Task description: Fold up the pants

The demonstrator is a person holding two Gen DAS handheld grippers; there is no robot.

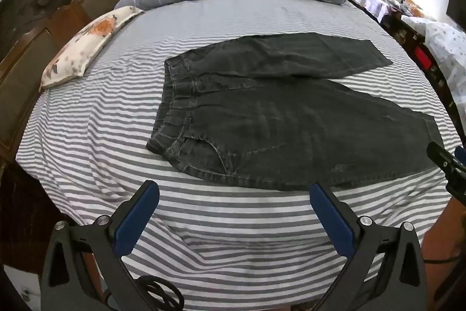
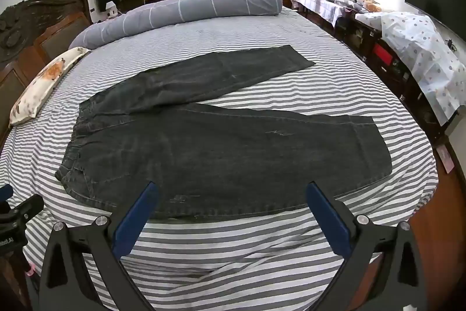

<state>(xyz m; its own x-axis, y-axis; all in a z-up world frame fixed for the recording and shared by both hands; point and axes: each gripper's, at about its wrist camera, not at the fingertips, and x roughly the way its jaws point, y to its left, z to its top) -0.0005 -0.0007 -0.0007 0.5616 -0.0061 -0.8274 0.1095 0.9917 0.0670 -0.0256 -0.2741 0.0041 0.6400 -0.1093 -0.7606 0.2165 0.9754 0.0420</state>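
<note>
Dark grey denim pants (image 1: 291,133) (image 2: 221,147) lying flat, unfolded; waistband at left, both legs spread apart toward right

The left gripper (image 1: 234,191) is spread wide, its 2 blue-padded fingers (image 1: 137,216) angled outward in a V with a broad gap between the tips. Nothing sits between them. Both black finger arms run back to the lower corners of the left wrist view.

The right gripper (image 2: 231,193) has the same pose: 2 blue pads (image 2: 327,219) splayed well apart, the gap between them empty.

Each gripper shows at the edge of the other's view: the right gripper (image 1: 447,165) at the right edge of the left wrist view, the left gripper (image 2: 17,212) at the left edge of the right wrist view, so they are held side by side.
</note>
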